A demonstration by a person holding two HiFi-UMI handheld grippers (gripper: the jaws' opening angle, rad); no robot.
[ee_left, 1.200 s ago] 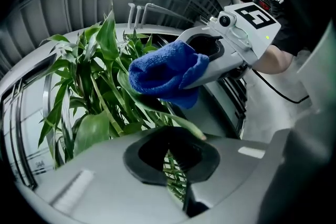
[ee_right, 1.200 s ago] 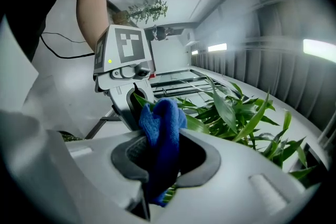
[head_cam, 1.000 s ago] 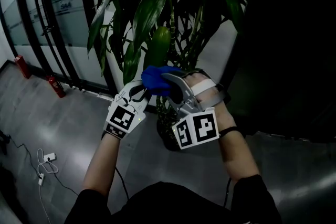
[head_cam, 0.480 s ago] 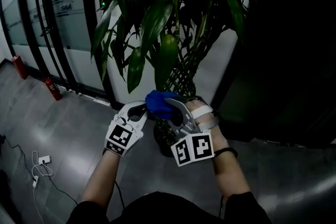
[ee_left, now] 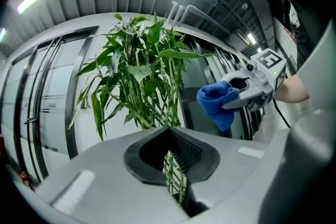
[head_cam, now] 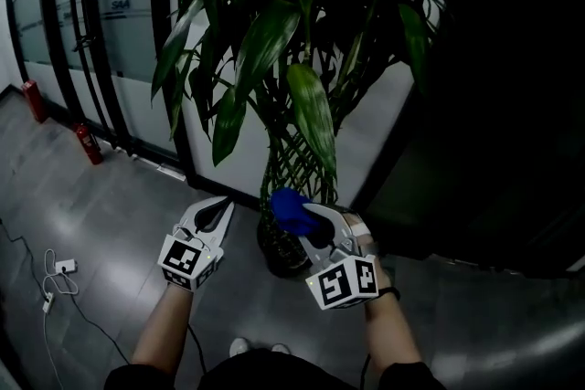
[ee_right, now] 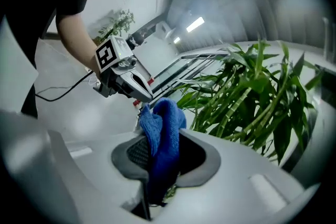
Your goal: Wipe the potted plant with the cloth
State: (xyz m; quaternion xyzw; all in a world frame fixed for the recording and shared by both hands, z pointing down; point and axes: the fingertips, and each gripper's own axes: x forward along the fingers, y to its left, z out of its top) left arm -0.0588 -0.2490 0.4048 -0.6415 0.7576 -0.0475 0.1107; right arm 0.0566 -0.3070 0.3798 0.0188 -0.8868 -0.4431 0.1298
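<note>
Right gripper clamps the bunched cloth, left gripper closed on nothing: likely risk is the drooping leaf of the potted plant flexing away unsupported, or the cloth snagging and pulling free.

Dense leaves crowd ahead; bare floor lies open at the left.
</note>
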